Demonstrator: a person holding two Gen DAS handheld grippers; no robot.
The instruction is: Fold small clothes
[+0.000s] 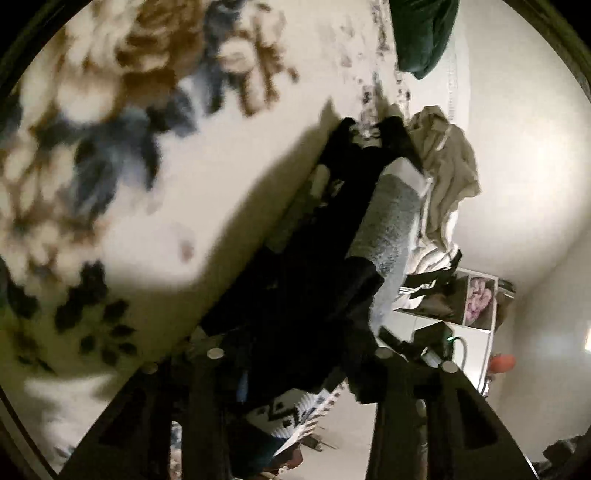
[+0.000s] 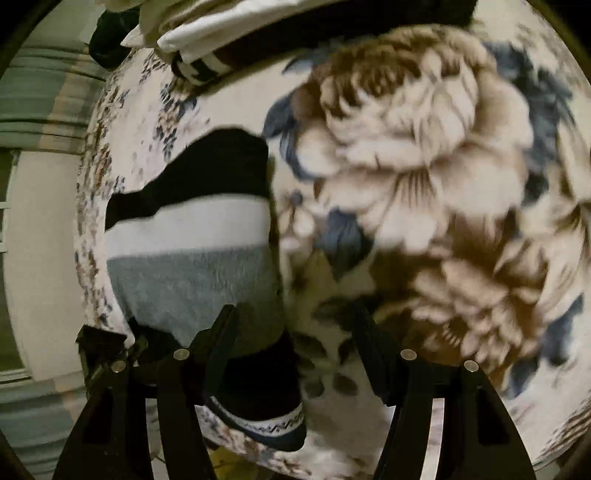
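A long sock lies stretched out on the floral blanket [image 2: 424,155] near the bed's left edge. The sock [image 2: 192,266] has a black toe, a white band, a grey band, a black ankle and a patterned cuff. My right gripper [image 2: 295,314] hovers open just above it, left fingertip [image 2: 225,325] over the grey band, right fingertip over bare blanket. In the left wrist view the sock [image 1: 388,221] runs away from the camera, and its black ankle fills the gap of my left gripper [image 1: 299,314]. Black on black hides whether those pads press.
A heap of beige and white clothes [image 1: 447,184] sits at the bed's edge beyond the sock; it shows as white and striped clothes [image 2: 207,44] at the top of the right wrist view. A dark green cloth [image 1: 424,33] lies farther back. A white shelf [image 1: 465,332] stands beside the bed.
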